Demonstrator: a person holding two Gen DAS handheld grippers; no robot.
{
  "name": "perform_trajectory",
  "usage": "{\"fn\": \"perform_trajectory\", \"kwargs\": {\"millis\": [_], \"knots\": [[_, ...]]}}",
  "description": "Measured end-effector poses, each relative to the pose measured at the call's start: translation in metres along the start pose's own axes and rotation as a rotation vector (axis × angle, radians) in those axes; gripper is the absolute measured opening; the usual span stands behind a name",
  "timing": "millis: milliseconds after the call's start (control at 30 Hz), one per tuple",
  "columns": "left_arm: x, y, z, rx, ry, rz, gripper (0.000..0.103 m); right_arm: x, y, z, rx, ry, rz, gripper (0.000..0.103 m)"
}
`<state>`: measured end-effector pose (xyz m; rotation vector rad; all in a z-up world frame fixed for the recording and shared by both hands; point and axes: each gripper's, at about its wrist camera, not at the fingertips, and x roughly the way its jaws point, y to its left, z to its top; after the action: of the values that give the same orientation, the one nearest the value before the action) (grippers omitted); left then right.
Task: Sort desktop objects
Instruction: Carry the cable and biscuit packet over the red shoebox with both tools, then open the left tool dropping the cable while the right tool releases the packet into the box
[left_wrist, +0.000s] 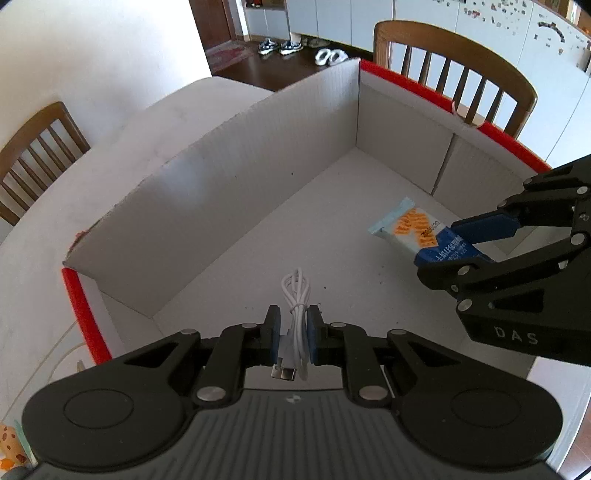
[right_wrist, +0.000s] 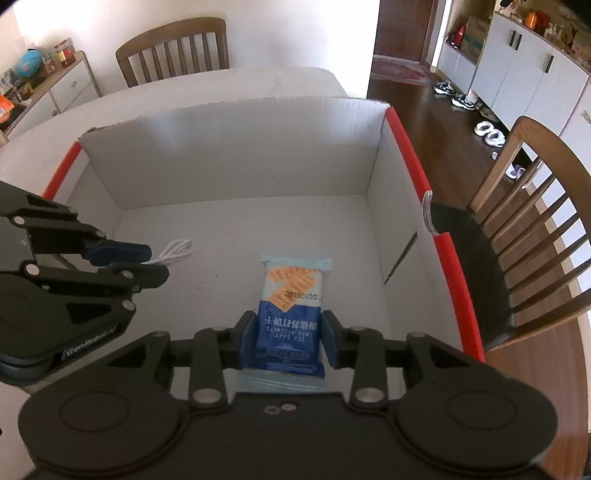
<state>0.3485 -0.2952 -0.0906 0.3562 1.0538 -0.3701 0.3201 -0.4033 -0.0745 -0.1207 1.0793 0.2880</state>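
A white cardboard box (left_wrist: 258, 177) with red edge trim stands on the table; it also shows in the right wrist view (right_wrist: 240, 155). My left gripper (left_wrist: 293, 334) is shut on a coiled white USB cable (left_wrist: 295, 295) and holds it inside the box near the floor. The cable's loop shows in the right wrist view (right_wrist: 175, 253) beside the left gripper (right_wrist: 147, 258). My right gripper (right_wrist: 288, 339) is shut on a blue and white biscuit packet (right_wrist: 291, 295) low inside the box. The packet (left_wrist: 413, 229) and right gripper (left_wrist: 454, 251) show at the right in the left wrist view.
Wooden chairs stand around the table: one beyond the box (left_wrist: 454, 74), one at the left (left_wrist: 33, 147), one at the right with a dark seat (right_wrist: 517, 221), one at the back (right_wrist: 173, 48). The box walls (right_wrist: 402, 206) rise around both grippers.
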Motion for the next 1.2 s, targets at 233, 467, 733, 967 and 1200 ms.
{"fn": "perform_trajectory", "kwargs": {"millis": [233, 467, 733, 967, 1200], "knots": [[0.013, -0.001, 0.003, 0.010, 0.080, -0.028, 0.014, 0.012, 0.000, 0.001, -0.016, 0.050, -0.012, 0.036], [0.019, -0.003, 0.003, 0.021, 0.124, -0.056, 0.014, 0.018, 0.004, 0.006, -0.029, 0.077, -0.016, 0.036], [0.028, 0.000, 0.000, 0.023, 0.198, -0.088, 0.014, 0.027, 0.007, 0.006, -0.033, 0.125, -0.026, 0.036], [0.023, -0.003, 0.003, 0.037, 0.213, -0.088, 0.014, 0.030, 0.006, 0.005, -0.032, 0.142, -0.025, 0.039], [0.009, 0.005, -0.006, 0.018, 0.194, -0.084, 0.014, 0.024, 0.001, 0.007, -0.016, 0.127, -0.006, 0.047]]}}
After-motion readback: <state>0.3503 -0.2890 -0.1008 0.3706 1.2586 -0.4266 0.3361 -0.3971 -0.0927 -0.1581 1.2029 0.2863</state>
